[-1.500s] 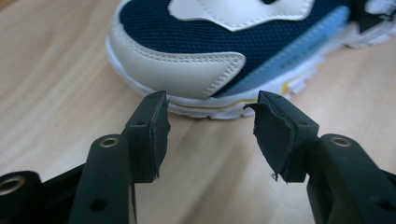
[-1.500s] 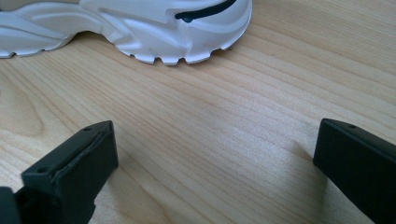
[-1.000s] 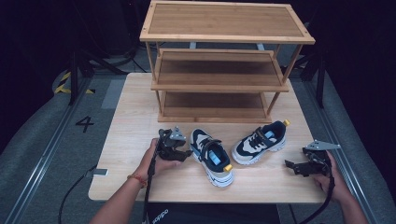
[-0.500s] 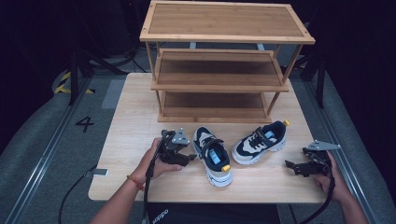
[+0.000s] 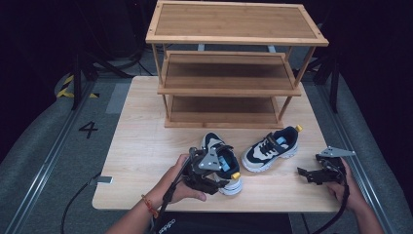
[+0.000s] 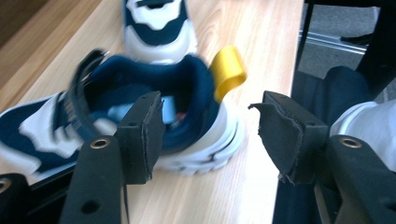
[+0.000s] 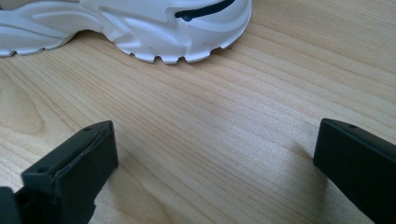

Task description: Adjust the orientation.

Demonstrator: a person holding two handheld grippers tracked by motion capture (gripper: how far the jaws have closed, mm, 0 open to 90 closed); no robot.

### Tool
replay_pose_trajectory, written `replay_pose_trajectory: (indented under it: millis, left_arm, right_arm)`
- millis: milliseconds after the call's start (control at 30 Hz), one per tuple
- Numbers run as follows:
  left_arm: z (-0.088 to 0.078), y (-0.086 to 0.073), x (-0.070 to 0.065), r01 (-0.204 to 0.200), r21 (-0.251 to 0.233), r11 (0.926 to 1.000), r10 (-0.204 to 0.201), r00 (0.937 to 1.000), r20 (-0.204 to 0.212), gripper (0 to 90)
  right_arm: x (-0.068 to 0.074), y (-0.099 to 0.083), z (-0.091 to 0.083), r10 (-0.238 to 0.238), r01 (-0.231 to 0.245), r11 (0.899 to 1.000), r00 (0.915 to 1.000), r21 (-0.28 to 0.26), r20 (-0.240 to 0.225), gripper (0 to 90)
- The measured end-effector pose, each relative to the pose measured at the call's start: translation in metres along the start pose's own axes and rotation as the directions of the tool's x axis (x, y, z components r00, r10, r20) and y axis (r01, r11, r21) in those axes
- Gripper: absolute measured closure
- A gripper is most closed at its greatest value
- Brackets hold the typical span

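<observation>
Though blurred, the near sneaker (image 6: 140, 107) shows navy lining, white sole.

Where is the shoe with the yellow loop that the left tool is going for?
In the high view, that shoe lies near the table's front edge, just left of the other shoe, under the left tool.

A light wooden table (image 5: 141, 146) is seen, on which a three-tier wooden rack (image 5: 229, 87) stands toward twelve o'clock. Two navy-and-white sneakers are laid at six o'clock of the rack: one (image 5: 225, 157) left, the other (image 5: 272, 146) right.
</observation>
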State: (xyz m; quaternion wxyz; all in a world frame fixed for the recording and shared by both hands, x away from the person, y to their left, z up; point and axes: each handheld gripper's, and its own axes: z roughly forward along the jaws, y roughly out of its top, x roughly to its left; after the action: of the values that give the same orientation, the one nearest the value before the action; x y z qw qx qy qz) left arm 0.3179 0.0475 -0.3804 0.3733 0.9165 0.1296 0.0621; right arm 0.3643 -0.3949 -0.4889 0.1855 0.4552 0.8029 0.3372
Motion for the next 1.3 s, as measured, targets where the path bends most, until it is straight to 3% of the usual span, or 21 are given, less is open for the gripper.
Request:
replay_pose_trajectory:
  millis: [100,167,367,500,600,767,867,1000,1033,1133,1200,1233,1300]
  left_arm:
    - [0.012,0.006,-0.002,-0.005,0.013,0.9999,0.005,0.9996,0.027,40.8]
    - [0.022,0.01,-0.003,-0.022,0.044,0.9988,0.021,0.9994,0.029,40.9]
    - [0.044,0.013,0.002,-0.007,0.113,0.9936,0.004,0.9997,0.024,43.7]
    - [0.057,0.01,0.009,-0.004,0.179,0.9839,-0.004,0.999,0.046,54.4]
    - [0.06,0.009,0.012,-0.028,0.196,0.9802,0.009,0.9951,0.098,59.8]
    - [0.054,0.012,0.016,-0.076,0.255,0.964,0.039,0.9881,0.149,64.8]
    - [0.048,0.01,0.02,-0.112,0.303,0.9463,0.059,0.9822,0.178,65.3]
    - [0.036,0.005,0.027,-0.146,0.379,0.9139,0.07,0.9758,0.207,65.0]
    - [0.035,0.004,0.027,-0.145,0.383,0.9121,0.068,0.9758,0.208,64.0]
    - [0.03,0.002,0.028,-0.125,0.38,0.9165,0.054,0.9801,0.191,55.4]
    - [0.03,0.003,0.026,-0.087,0.346,0.9342,0.027,0.9842,0.175,52.4]
    - [0.031,0.004,0.026,-0.078,0.337,0.9382,0.02,0.9848,0.173,51.5]
    - [0.034,0.005,0.026,-0.082,0.34,0.9368,0.024,0.9848,0.172,53.7]
  right_arm:
    - [0.0,0.0,0.0,0.0,0.0,1.0,1.0,0.0,0.0,0.0]
    - [0.0,0.0,0.0,0.0,0.0,1.0,1.0,0.0,0.0,0.0]
    - [0.0,0.0,0.0,0.0,0.0,1.0,1.0,0.0,0.0,0.1]
    - [0.0,0.0,0.0,0.0,0.0,1.0,1.0,0.0,0.0,0.0]
    - [0.0,0.0,0.0,0.0,0.0,1.0,1.0,0.0,0.0,0.0]
    - [0.0,0.0,0.0,0.0,0.0,1.0,1.0,0.0,0.0,0.0]
    - [0.0,0.0,0.0,0.0,0.0,1.0,1.0,0.0,0.0,0.0]
    - [0.0,0.0,0.0,-0.001,0.001,1.0,1.0,0.0,-0.001,0.0]
    - [0.0,0.0,0.0,-0.001,0.001,1.0,1.0,0.0,-0.001,0.1]
    - [0.0,0.0,0.0,-0.001,0.001,1.0,1.0,0.0,0.0,0.1]
    - [0.0,0.0,0.0,-0.001,0.001,1.0,1.0,0.0,-0.001,0.0]
    - [0.0,0.0,0.0,-0.001,0.001,1.0,1.0,0.0,-0.001,0.0]
    - [0.0,0.0,0.0,-0.001,0.001,1.0,1.0,0.0,-0.001,0.0]
